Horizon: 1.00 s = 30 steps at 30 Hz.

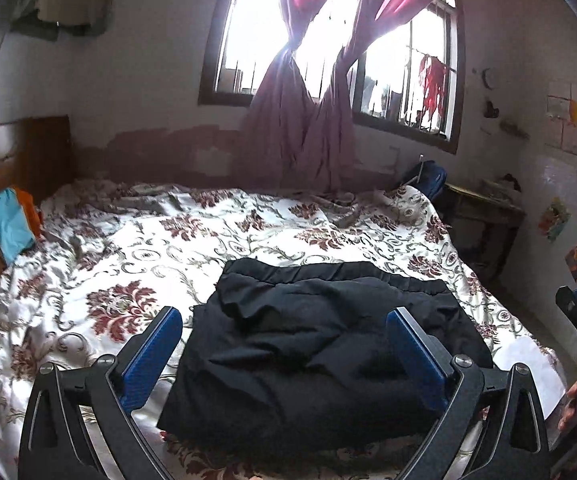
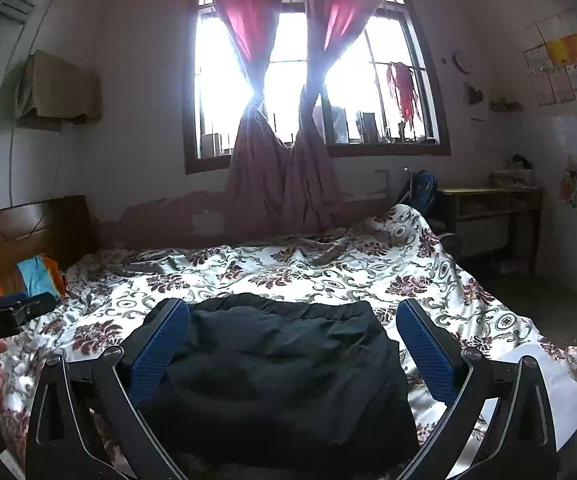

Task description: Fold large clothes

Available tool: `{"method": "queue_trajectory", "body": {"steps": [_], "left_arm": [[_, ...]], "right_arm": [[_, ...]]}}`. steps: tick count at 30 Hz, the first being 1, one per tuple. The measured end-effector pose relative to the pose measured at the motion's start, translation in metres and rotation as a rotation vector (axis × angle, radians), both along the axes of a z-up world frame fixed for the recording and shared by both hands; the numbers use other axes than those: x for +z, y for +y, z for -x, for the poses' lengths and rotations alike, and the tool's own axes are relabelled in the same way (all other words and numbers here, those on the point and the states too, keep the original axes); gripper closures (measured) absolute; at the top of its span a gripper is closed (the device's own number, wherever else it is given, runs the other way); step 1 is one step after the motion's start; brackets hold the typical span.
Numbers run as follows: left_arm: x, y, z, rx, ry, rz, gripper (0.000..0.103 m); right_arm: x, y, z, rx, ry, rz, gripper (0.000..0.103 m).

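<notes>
A: The black garment (image 1: 320, 344) is found folded into a bundle on the floral bedspread (image 1: 128, 248). Nothing is gripped: the left gripper (image 1: 284, 356) and right gripper (image 2: 292, 352) are held spread above it.

B: Loose upper layers may be dragged apart if only the top fold is pinched.

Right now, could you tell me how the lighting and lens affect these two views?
Left wrist view: the window is blown out and the black garment loses fold detail. Right wrist view: the same glare, and fisheye bending curves the window frame.
</notes>
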State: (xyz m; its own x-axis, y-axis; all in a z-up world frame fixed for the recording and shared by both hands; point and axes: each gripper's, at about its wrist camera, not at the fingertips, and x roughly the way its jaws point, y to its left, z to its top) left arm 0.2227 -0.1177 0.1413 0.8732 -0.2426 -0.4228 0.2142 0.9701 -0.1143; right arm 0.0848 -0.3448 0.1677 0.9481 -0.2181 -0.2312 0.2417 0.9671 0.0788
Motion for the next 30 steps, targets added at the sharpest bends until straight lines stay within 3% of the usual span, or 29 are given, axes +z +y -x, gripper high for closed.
{"method": "queue_trajectory", "body": {"steps": [10,14,30], "left_arm": [[-0.002,-0.003,0.057,0.014,-0.059,-0.040,0.000],[-0.007,-0.006,0.076,0.023,-0.073,-0.078,0.000],[-0.036,-0.002,0.116,0.029,-0.059,-0.096,0.000]], "right_arm": [[-0.011,0.029,0.054,-0.051,-0.035,0.105,0.001],[-0.015,0.032,0.071,-0.058,-0.031,0.096,0.001],[-0.037,0.047,0.105,-0.077,-0.003,0.103,0.001]]}}
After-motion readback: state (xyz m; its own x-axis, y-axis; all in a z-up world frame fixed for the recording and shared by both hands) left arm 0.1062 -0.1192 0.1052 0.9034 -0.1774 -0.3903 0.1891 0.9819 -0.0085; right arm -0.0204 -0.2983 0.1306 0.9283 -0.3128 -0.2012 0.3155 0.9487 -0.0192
